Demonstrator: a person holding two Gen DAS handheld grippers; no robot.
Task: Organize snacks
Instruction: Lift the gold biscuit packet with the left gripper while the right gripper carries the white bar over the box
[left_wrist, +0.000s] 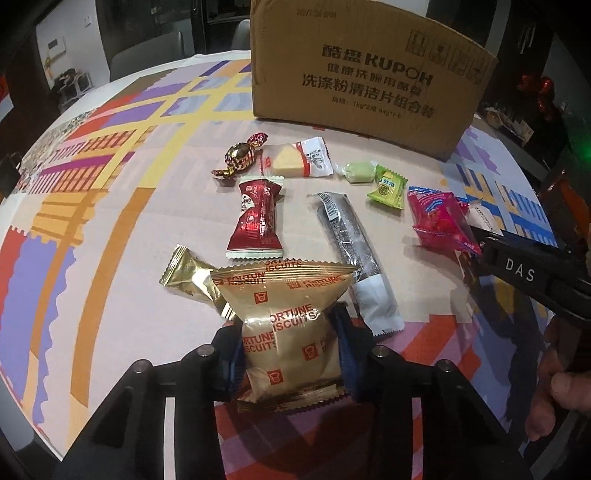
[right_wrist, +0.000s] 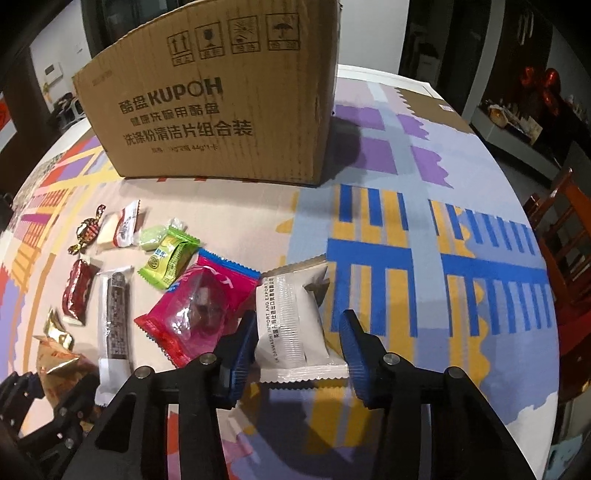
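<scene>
Left gripper (left_wrist: 291, 354) clamped on gold Fortune Biscuits packet (left_wrist: 288, 325), blue pads pressing both sides, packet bulging above them. Second gold packet (left_wrist: 188, 277) tucked behind its upper left, touching. Both sitting near the table's near edge on the patterned tablecloth (left_wrist: 110, 221).

Right gripper (right_wrist: 297, 354) closed on white snack packet (right_wrist: 295, 325): left pad against its side, right pad at its lower right edge. Packet lying flat, print side up.

Just left of white packet: pink packet (right_wrist: 199, 310), its corner touching the left finger (right_wrist: 240, 350). Past that, green candy packet (right_wrist: 170, 262), pale green wrapped sweet (right_wrist: 153, 236), then long silver-and-black bar packet (right_wrist: 114, 314) running toward the near edge.

Further left in the row: red packet (left_wrist: 258, 218), clear-and-white packet with yellow cake (left_wrist: 295, 158), red-gold twist-wrapped candy (left_wrist: 240, 155).

Cardboard box (right_wrist: 221, 103) marked KUPOH standing upright toward the far edge, behind all snacks, apart from them.

Right gripper's body, marked DAS, visible at right of left wrist view, a hand (left_wrist: 557, 387) on its grip.
</scene>
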